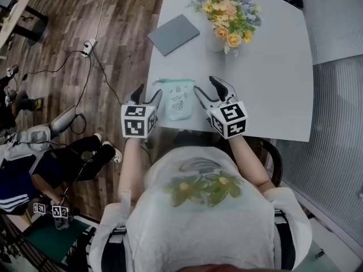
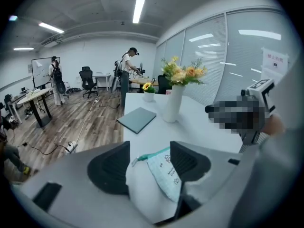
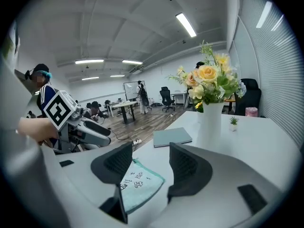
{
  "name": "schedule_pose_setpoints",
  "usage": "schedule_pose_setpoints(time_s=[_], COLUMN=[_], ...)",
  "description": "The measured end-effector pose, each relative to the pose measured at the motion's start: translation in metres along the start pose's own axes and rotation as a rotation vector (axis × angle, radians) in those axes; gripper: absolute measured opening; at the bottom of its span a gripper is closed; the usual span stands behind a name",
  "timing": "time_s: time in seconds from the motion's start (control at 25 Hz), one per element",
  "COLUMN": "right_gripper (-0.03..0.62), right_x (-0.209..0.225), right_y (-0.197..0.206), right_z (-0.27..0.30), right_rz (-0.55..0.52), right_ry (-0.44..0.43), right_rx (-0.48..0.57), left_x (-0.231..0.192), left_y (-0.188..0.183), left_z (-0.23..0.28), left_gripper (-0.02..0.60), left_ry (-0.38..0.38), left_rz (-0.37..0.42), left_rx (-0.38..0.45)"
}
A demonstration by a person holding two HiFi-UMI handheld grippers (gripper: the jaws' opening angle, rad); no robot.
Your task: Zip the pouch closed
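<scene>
The pouch [image 1: 178,102] lies flat on the white bench [image 1: 272,78], close to the edge nearest the person, and between the two sets of tongs. It is pale mint, with a darker teal zip [image 2: 153,154] running along its far edge. Small dark doodles and a few lines of print are scattered over its face, too small to read.

The left tongs [image 1: 148,97] stand apart just beside the pouch's left edge. In the left gripper view that end of the pouch and the small zip tab [image 2: 135,162] show in the gap, with neither jaw touching them. The right tongs [image 1: 209,90] are also spread, by the pouch's right edge. In the right gripper view the pouch's corner lies low between the jaws, unclamped.

Each tool carries a cube [image 1: 138,121] with black-and-white square code patterns. Farther back on the bench are a closed grey notebook [image 1: 173,34] and a white vase [image 3: 209,122] of yellow and peach flowers [image 1: 228,9]. A paper sign [image 2: 274,61] on the glass wall bears red print that cannot be read.
</scene>
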State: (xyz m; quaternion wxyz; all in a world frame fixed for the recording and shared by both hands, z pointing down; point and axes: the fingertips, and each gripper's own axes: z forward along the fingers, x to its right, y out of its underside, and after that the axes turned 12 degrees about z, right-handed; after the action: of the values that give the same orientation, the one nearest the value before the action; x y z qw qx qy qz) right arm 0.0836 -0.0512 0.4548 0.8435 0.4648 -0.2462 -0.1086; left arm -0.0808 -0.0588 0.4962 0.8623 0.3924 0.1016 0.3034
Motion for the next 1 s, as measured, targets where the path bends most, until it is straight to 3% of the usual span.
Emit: schedule_pose_setpoints(time_s=[1.0], right_gripper=[0.239], right_x=[-0.012], right_y=[0.019], right_z=[0.087], right_rz=[-0.187], right_ry=[-0.127], right_rx=[-0.125], left_x=[-0.022], left_y=[0.062], left_z=[0.067], left_gripper=[0.249], left_ry=[0.031], left_rz=[-0.020], left_rx=[-0.228])
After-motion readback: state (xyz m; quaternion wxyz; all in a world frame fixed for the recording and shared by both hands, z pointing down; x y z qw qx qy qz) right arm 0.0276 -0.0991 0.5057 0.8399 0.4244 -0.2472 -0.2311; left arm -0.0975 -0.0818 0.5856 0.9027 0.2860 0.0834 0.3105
